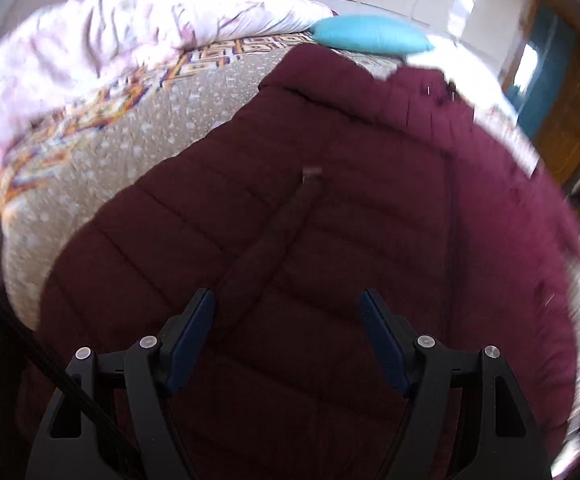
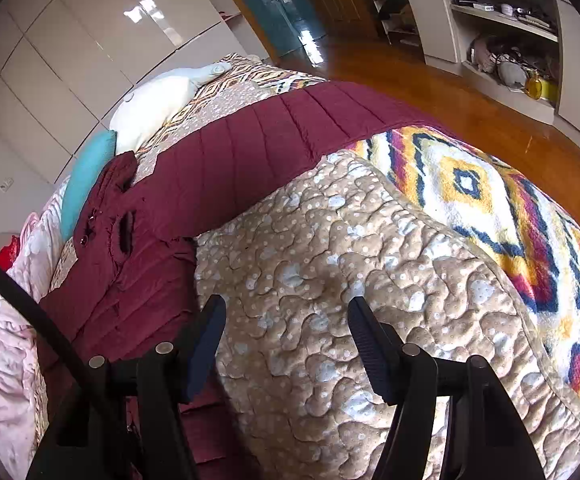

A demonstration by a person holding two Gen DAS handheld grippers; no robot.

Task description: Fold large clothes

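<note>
The left hand-held gripper (image 1: 287,304) hangs above the body of the maroon quilted coat (image 1: 330,220), jaws standing wide with nothing between them. The right hand-held gripper (image 2: 285,312) is likewise spread and empty, poised over the tan quilted bedspread (image 2: 330,260) just beside the coat's edge.

The coat (image 2: 225,160) lies spread on the bed, its collar end toward the turquoise pillow (image 2: 85,176), with one long panel reaching toward the patterned blanket (image 2: 490,200) by the bed's edge. A dark strap or cord lies loose across its middle in the left view.

The step in hand looks like picking grip points for a fold. To do it well, each gripper should come down on an edge or seam, not the puffy middle, and pinch all layers so the padding does not slip out. Both should lift together and carry the panel flat across the body, keeping the strap tucked inside. The left view is blurred, so finer detail there cannot be told.
</note>
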